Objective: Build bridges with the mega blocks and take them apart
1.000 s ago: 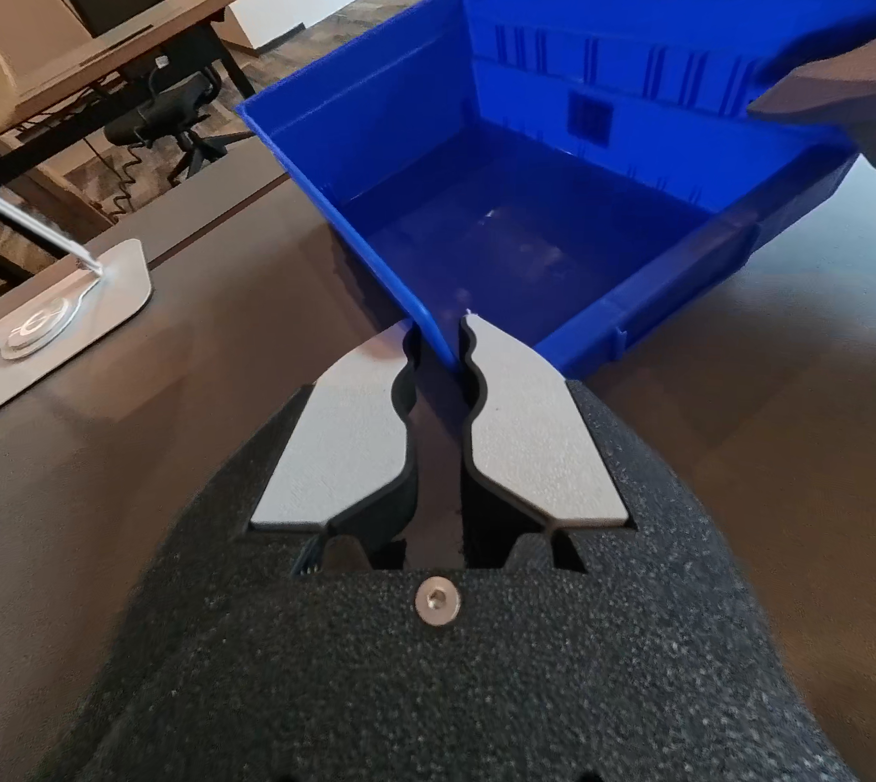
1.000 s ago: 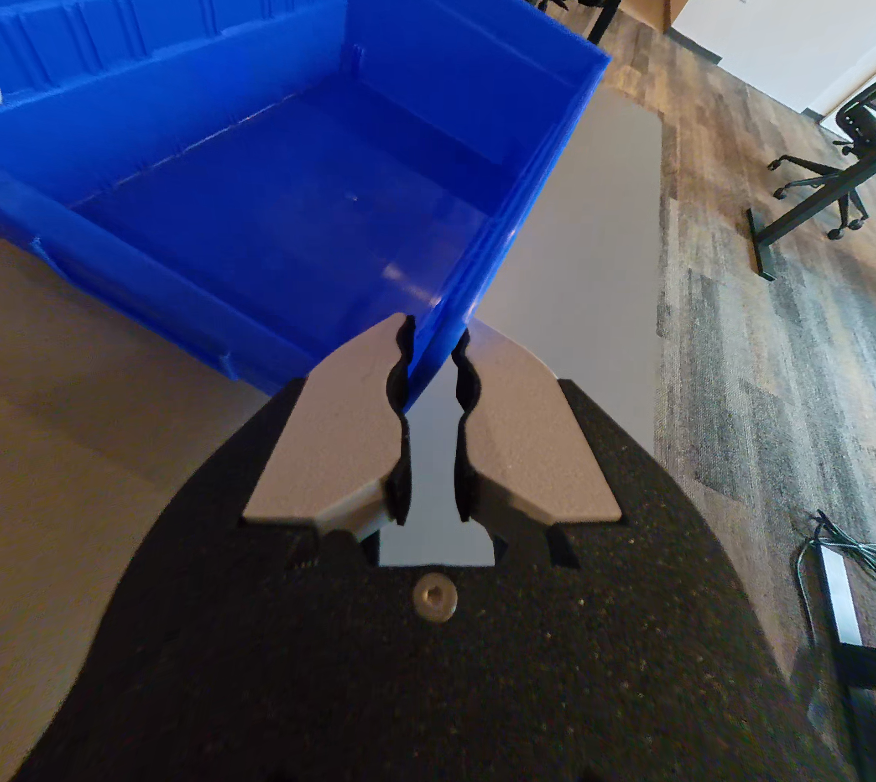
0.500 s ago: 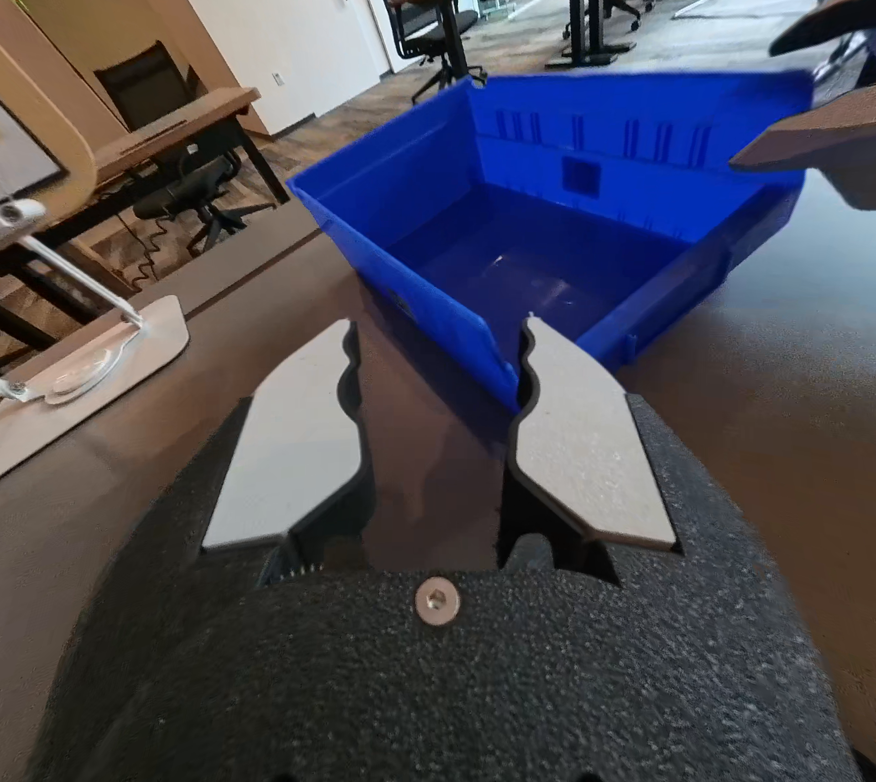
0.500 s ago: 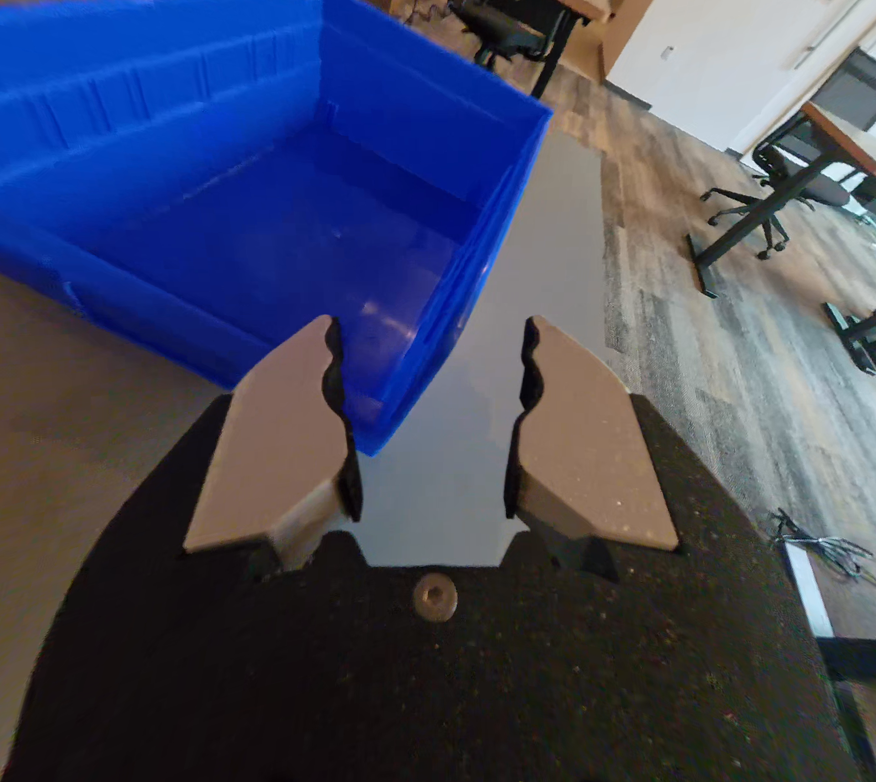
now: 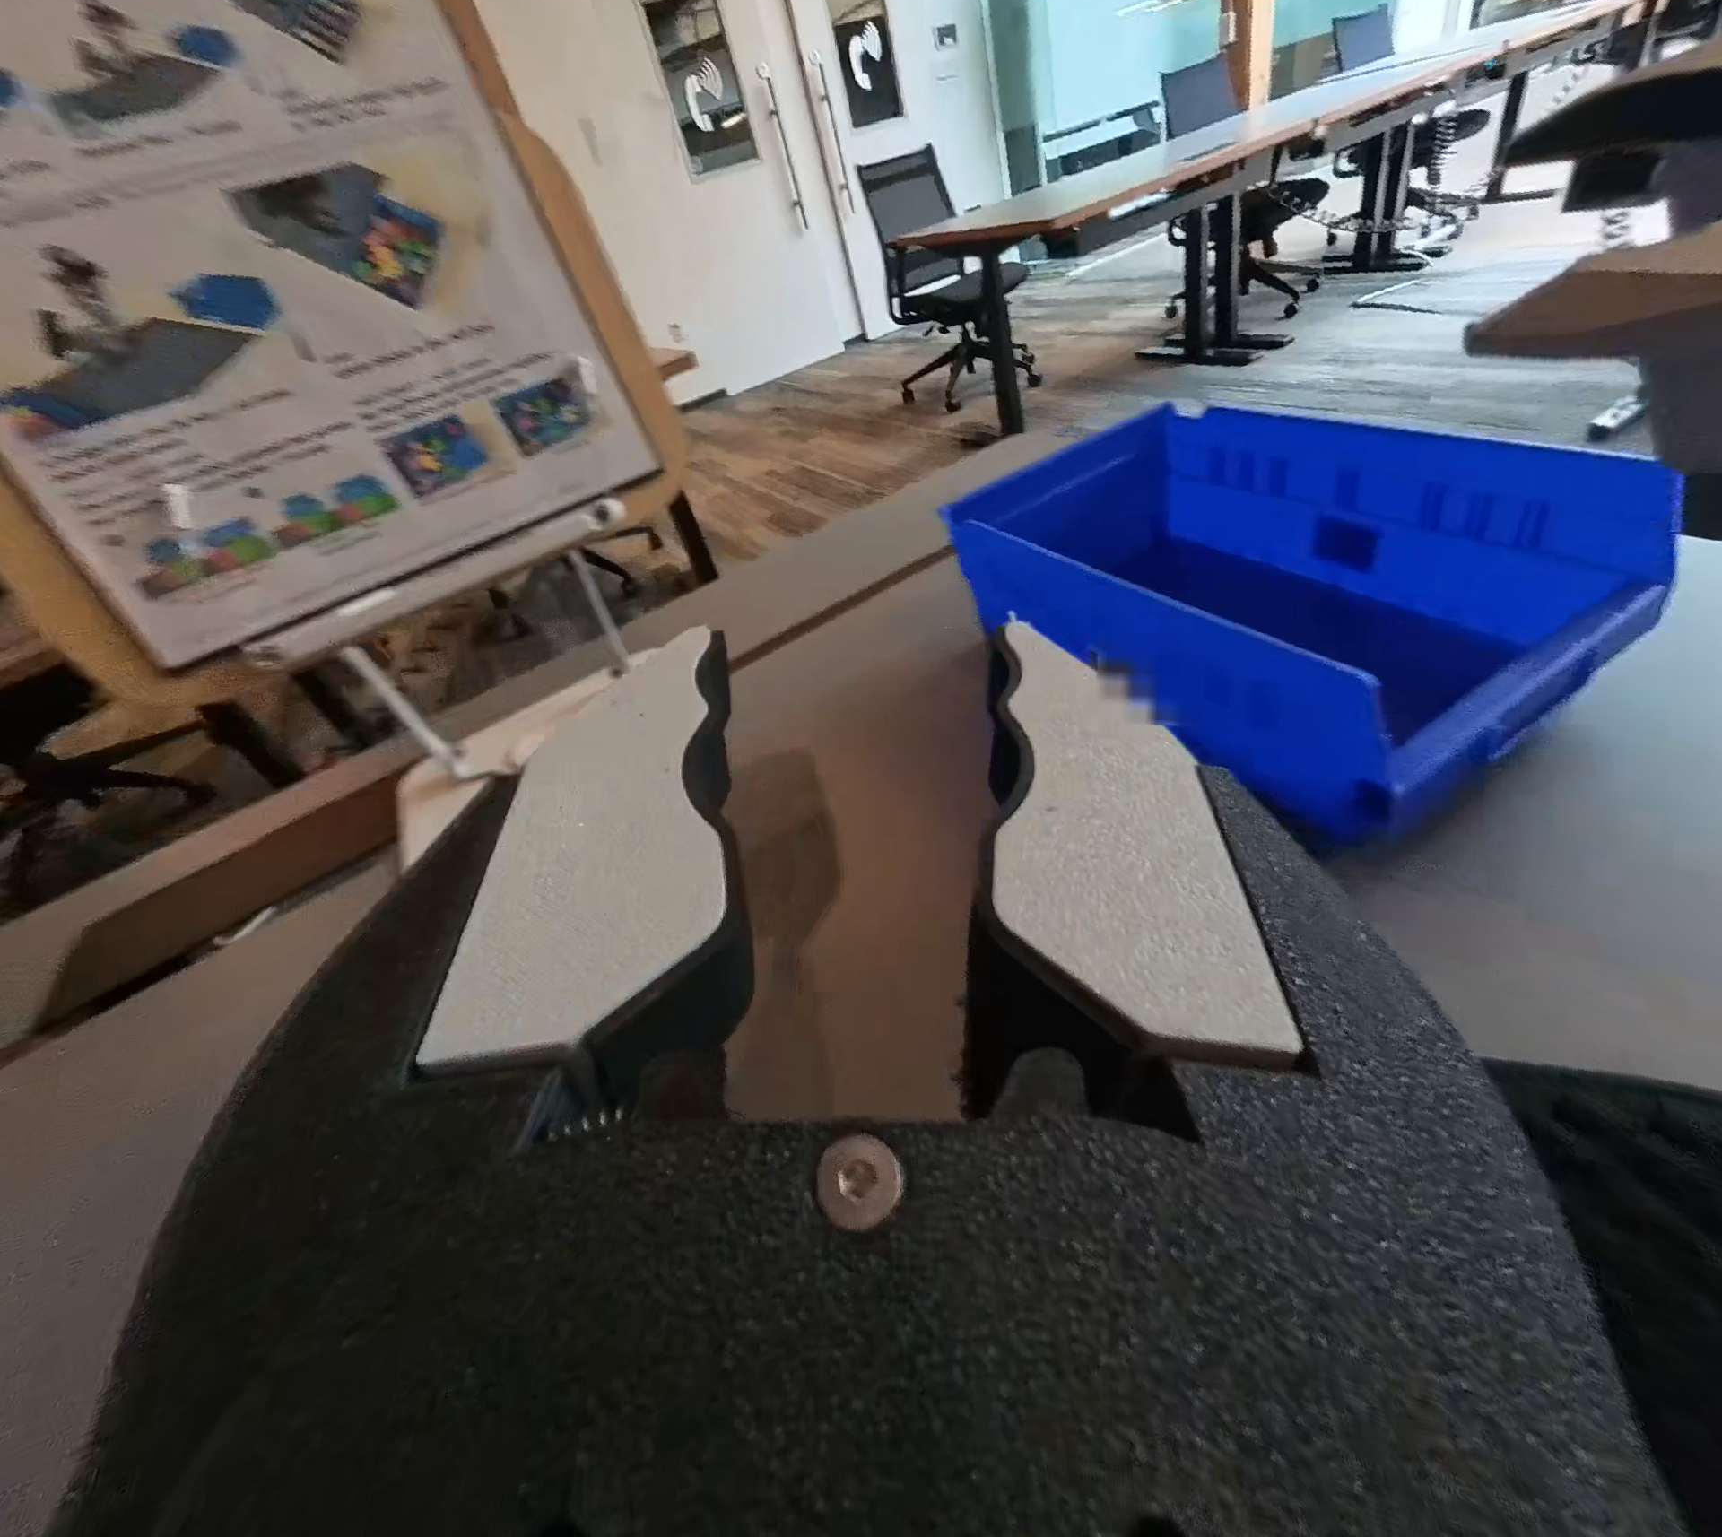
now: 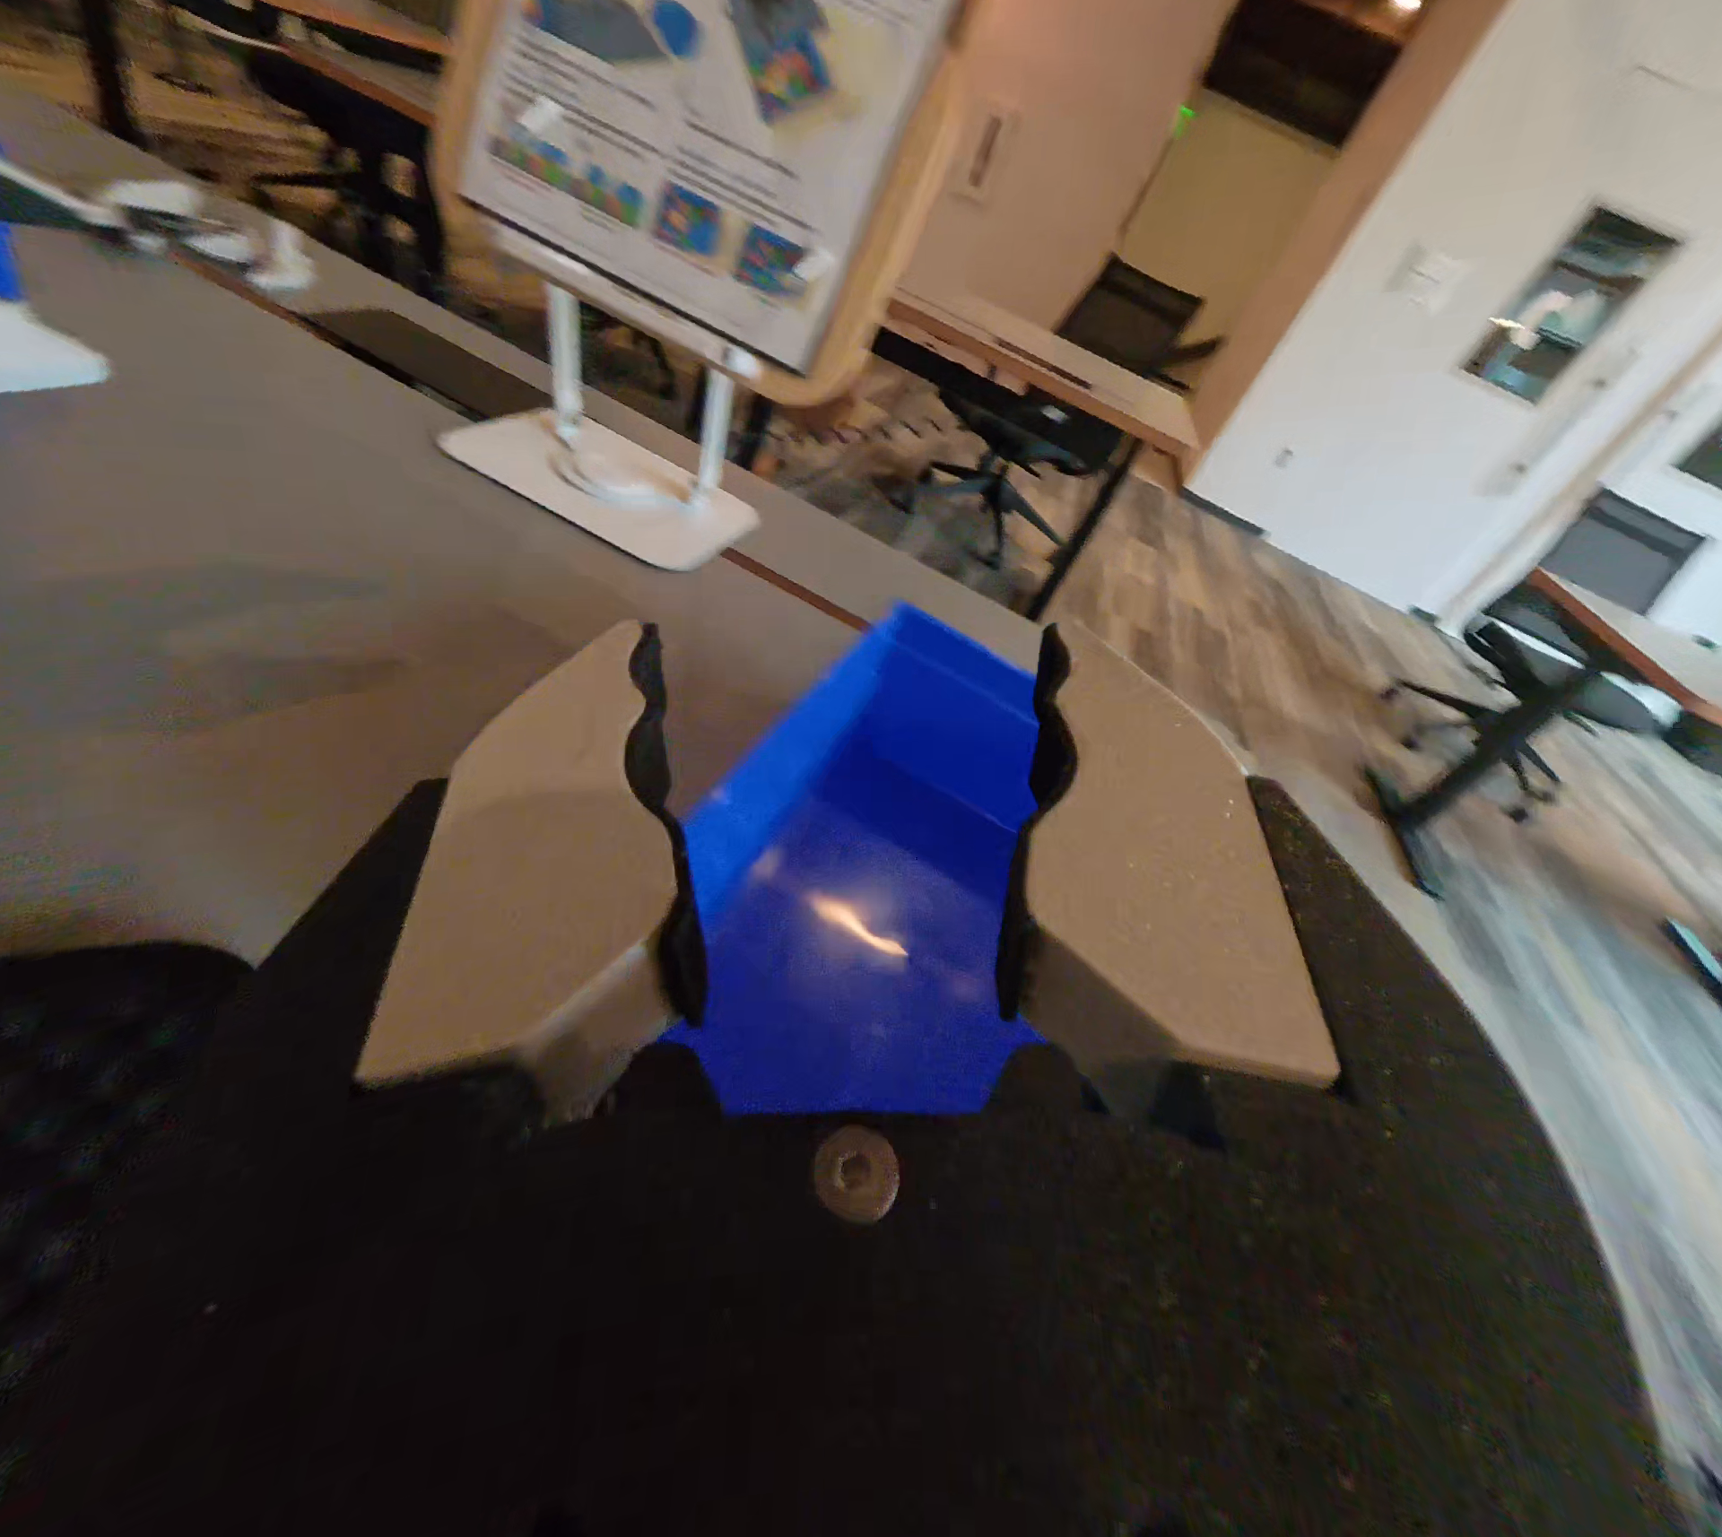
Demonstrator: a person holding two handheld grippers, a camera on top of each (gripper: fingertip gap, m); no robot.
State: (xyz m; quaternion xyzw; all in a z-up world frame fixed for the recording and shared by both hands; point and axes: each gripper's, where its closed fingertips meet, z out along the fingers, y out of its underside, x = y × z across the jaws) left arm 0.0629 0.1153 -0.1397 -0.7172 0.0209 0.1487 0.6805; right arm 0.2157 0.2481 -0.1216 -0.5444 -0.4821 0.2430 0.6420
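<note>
Emptiness marks the blue bin point(image 5: 1305, 635): its floor is bare in both wrist views, and no mega blocks show anywhere in either picture, so where the blocks lie cannot be told from here. The bin sits on the grey table point(image 5: 1537, 933), its low front lip turned toward the near edge, probably so that pieces can be scooped in and out with ease.

The left gripper point(image 5: 855, 654) hovers over the table just to the left of the bin, fingers parted wide with nothing between them but tabletop. The right gripper point(image 6: 846, 644) is likewise spread wide and holds nothing; it hangs above the bin's interior point(image 6: 839, 915), which shows between its fingers. In the left wrist view the tips of the right gripper appear at the far right edge, above the bin.

An instruction board point(image 6: 708, 48) on a white stand point(image 6: 606, 486) faces the worker at the table's far side, presumably as a guide for the build. Both tools look idle, a pause between phases by the look of it
</note>
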